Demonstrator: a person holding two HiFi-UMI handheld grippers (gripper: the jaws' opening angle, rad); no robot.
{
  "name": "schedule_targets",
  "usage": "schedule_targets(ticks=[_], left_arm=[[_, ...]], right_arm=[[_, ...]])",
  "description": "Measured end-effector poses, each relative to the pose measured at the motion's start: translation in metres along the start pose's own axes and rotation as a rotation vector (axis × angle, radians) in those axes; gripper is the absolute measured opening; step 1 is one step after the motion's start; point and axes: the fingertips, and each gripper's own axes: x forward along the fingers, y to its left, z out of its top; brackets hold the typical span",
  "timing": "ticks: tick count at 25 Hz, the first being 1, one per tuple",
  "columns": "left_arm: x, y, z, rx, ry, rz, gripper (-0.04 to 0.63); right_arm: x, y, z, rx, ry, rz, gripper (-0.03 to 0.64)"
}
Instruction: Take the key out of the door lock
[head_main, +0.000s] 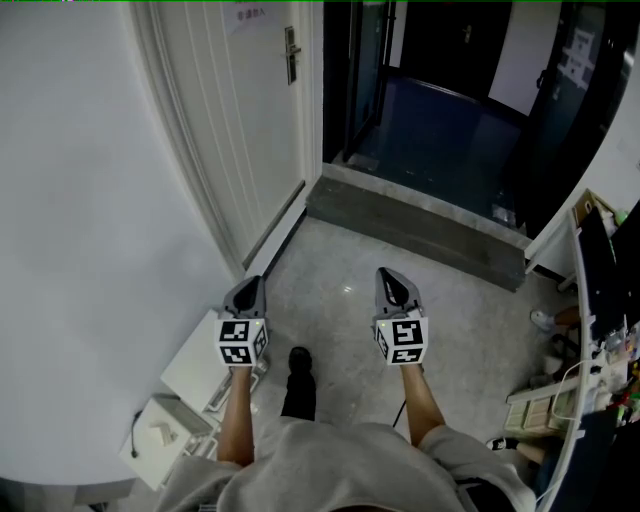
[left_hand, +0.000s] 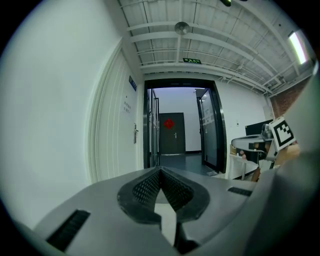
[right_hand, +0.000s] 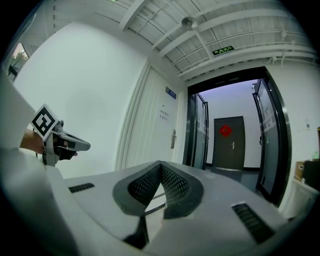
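A white door (head_main: 240, 110) stands ahead on the left, with a metal handle plate and lock (head_main: 291, 54) near its right edge. The same lock plate (left_hand: 135, 133) is small in the left gripper view and lock plate (right_hand: 173, 138) in the right gripper view. No key can be made out at this distance. My left gripper (head_main: 250, 284) and right gripper (head_main: 387, 274) are held side by side, level, pointing toward the doorway, far from the lock. Both grippers, left (left_hand: 160, 171) and right (right_hand: 160, 164), have their jaws together with nothing between them.
An open dark-framed doorway (head_main: 440, 110) leads to a dim corridor behind a grey threshold step (head_main: 420, 225). A far dark door (right_hand: 230, 145) bears a red ornament. White boxes (head_main: 195, 375) lie by the left wall. A desk with clutter (head_main: 595, 330) is at the right.
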Motion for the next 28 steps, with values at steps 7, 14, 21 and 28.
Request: schedule_targets(ticks=[7, 14, 21, 28], left_arm=[[0.091, 0.04, 0.009, -0.002, -0.003, -0.028, 0.017], [0.208, 0.105, 0.05, -0.001, -0.022, -0.062, 0.016], [0.31, 0.166, 0.075, 0.003, -0.034, -0.091, 0.017], [0.385, 0.203, 0.081, 0.007, -0.038, -0.118, 0.017]], right_arm=[[0.091, -0.024, -0.001, -0.014, 0.002, -0.02, 0.023], [0.221, -0.043, 0.023, -0.035, -0.004, -0.04, 0.023], [0.337, -0.058, 0.036, -0.05, -0.008, -0.051, 0.023], [0.411, -0.069, 0.028, -0.056, 0.005, -0.068, 0.023]])
